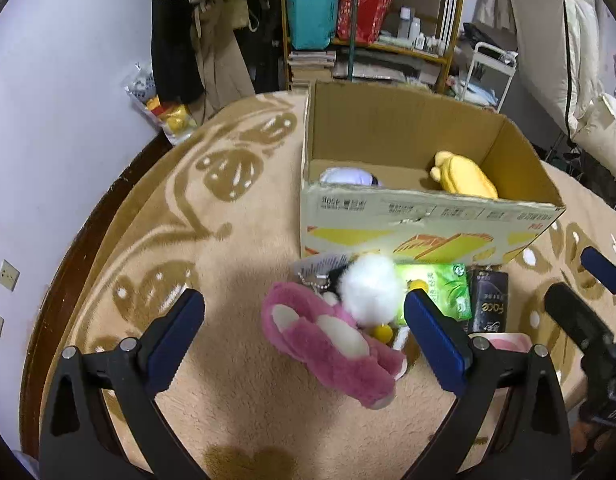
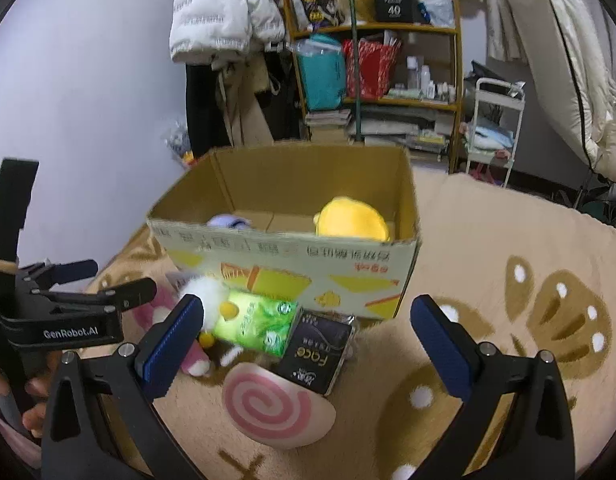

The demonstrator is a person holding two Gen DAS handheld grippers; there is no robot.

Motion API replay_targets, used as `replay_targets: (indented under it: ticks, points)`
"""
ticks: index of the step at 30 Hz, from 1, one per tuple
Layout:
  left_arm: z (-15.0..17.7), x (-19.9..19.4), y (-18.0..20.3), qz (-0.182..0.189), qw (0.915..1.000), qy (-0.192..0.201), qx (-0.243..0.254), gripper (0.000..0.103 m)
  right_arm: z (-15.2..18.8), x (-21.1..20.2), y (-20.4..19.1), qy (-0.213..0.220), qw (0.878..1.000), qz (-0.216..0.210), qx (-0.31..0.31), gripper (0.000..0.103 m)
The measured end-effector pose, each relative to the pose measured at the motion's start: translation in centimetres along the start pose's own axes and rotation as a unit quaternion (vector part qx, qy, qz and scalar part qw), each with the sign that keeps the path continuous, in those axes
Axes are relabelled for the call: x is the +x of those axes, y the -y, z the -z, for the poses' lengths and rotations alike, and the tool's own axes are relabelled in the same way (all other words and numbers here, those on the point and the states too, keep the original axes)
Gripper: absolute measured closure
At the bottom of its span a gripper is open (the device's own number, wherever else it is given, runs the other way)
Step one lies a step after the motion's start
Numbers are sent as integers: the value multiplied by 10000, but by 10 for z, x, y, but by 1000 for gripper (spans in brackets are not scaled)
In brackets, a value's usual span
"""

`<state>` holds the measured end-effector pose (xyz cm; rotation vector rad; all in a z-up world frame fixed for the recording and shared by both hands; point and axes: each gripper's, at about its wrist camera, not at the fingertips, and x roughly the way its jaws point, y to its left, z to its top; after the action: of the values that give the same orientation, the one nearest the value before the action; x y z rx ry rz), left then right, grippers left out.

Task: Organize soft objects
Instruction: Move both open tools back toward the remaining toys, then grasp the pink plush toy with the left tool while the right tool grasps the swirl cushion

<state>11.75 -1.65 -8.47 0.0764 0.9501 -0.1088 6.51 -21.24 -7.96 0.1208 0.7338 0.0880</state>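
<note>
A cardboard box [image 1: 428, 216] stands on the beige blanket and holds a yellow plush [image 1: 464, 178] and a pale purple plush [image 1: 348, 177]. In front of it lie a pink plush toy [image 1: 332, 348], a white fluffy toy [image 1: 370, 290], a green tissue pack [image 1: 448, 288] and a black tissue pack [image 1: 488, 300]. My left gripper [image 1: 304, 332] is open, its jaws either side of the pink plush. My right gripper [image 2: 304, 336] is open above the green pack [image 2: 260, 320], the black pack [image 2: 316, 354] and a pink-swirl cushion [image 2: 276, 408]. The box [image 2: 292, 264] is just beyond.
The blanket [image 1: 212, 216] covers a bed with a dark wooden edge [image 1: 88, 240] at the left by the wall. Behind stand a cluttered shelf [image 1: 372, 20], hanging coats [image 1: 196, 32] and a white cart [image 1: 488, 72]. The right gripper shows in the left wrist view [image 1: 580, 300].
</note>
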Motion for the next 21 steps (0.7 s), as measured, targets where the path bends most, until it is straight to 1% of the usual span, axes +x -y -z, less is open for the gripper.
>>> replay_targets:
  ticks: [10, 14, 17, 21]
  points:
    - [7, 35, -1, -9, 9974, -720, 48, 4, 16, 34, -4, -750, 9972, 60, -23, 0]
    - [9, 44, 1, -6, 9953, -965, 51, 4, 24, 43, -8, -1021, 9948, -1, -33, 0]
    - [13, 50, 2, -81, 9941, -1078, 87, 4, 29, 47, -14, -1142, 9934, -61, -132, 0]
    - [17, 58, 4, -65, 9921, -1246, 155, 4, 35, 56, -23, -1338, 9906, -80, -260, 0]
